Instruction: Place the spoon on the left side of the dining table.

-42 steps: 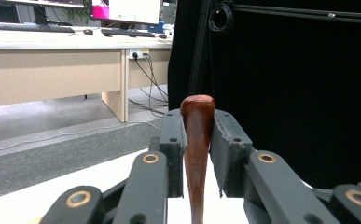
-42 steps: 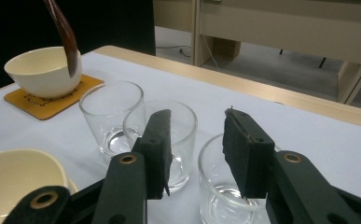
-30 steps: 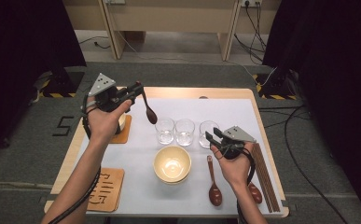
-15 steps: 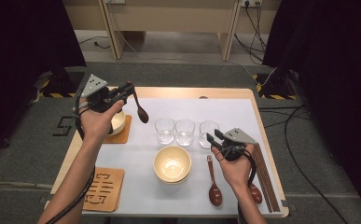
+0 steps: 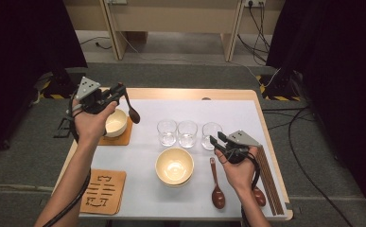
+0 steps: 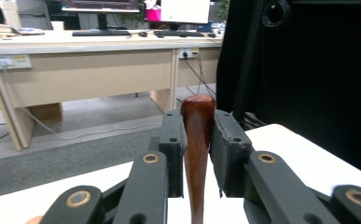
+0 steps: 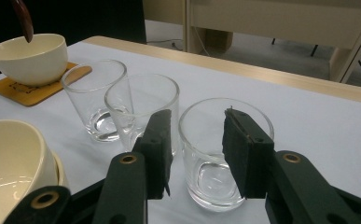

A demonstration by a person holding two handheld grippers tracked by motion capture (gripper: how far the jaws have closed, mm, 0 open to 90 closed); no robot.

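Wooden-edged table [image 5: 180, 93] with pale top sheet, centre of high view. Floor [image 5: 180, 73] around it: grey carpet. Black curtains [image 5: 24, 33] at upper left and upper right [image 5: 332, 42] of frame, both reaching the floor. Light wood desk [image 5: 171, 16] across top of frame, paler floor strip beneath it. Cables [image 5: 261, 19] trail at upper right under a wall socket; another cable [image 5: 308, 170] runs over carpet at right. Yellow-black hazard tape [image 5: 53, 96] at curtain feet. Left gripper view: same desk [image 6: 89, 70] with keyboard [image 6: 101, 33] and monitors [image 6: 101, 5] on top, upper part of frame; socket plate [image 6: 10, 62] on its front. Lighting even, overhead
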